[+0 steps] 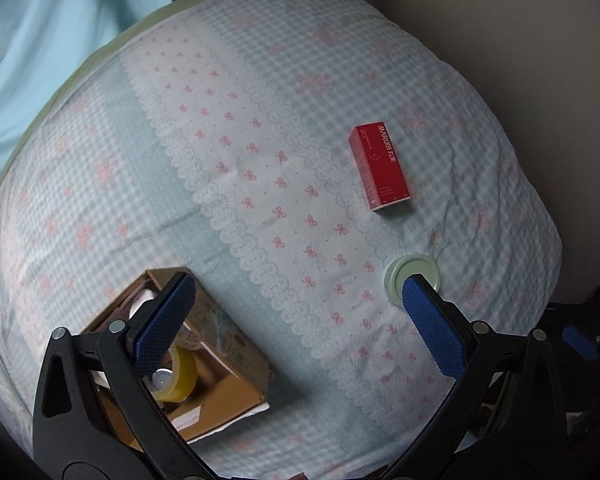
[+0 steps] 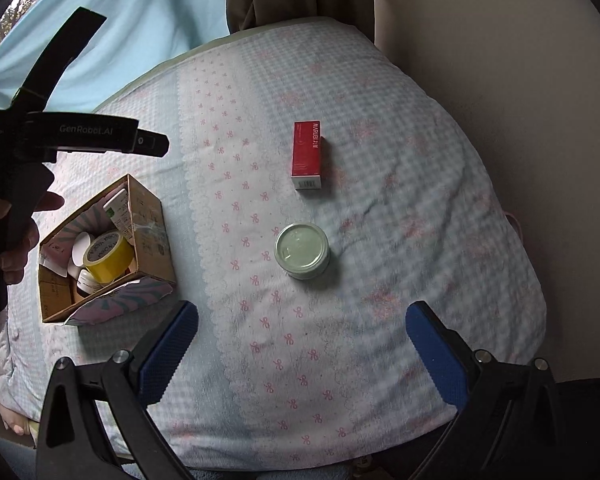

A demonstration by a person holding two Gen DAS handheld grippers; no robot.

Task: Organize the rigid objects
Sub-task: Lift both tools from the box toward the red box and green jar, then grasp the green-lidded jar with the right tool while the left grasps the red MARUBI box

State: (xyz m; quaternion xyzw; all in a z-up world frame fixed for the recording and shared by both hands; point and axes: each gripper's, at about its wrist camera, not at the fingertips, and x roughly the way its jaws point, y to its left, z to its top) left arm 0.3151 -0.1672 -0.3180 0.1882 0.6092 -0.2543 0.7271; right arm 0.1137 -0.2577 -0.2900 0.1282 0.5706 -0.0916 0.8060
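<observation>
- L gripper (image 1: pixel 296 312): fingers spread wide, nothing btwn them, nothing held
- Cardboard box (image 1: pixel 236 360) sits under/behind the L finger pad (image 1: pixel 164 324); open top, w/ yellow tape roll (image 1: pixel 180 376) inside plus other small items, too hidden to name
- Pale green jar (image 1: pixel 410 276) right at the tip of L gripper's other finger, partly covered by it; can't tell if touching
- Red carton (image 1: pixel 380 168) lies flat well ahead of the fingers, apart from the jar
- R gripper (image 2: pixel 302 328): fingers wide apart too, empty
- In R view, jar (image 2: pixel 302 250) lies ahead, btwn the finger lines, clear of both tips; red carton (image 2: pixel 307 155) beyond it
- Box (image 2: pixel 148 232) ahead-left of R gripper's left finger; tape roll (image 2: pixel 108 256) upright-ish in it among tubes/pots
- All rest on a checked quilt w/ pink bows (image 2: pixel 400 220)
- L gripper body (image 2: pixel 80 136) shows over the box, w/ a hand (image 2: pixel 20 236) on its grip
</observation>
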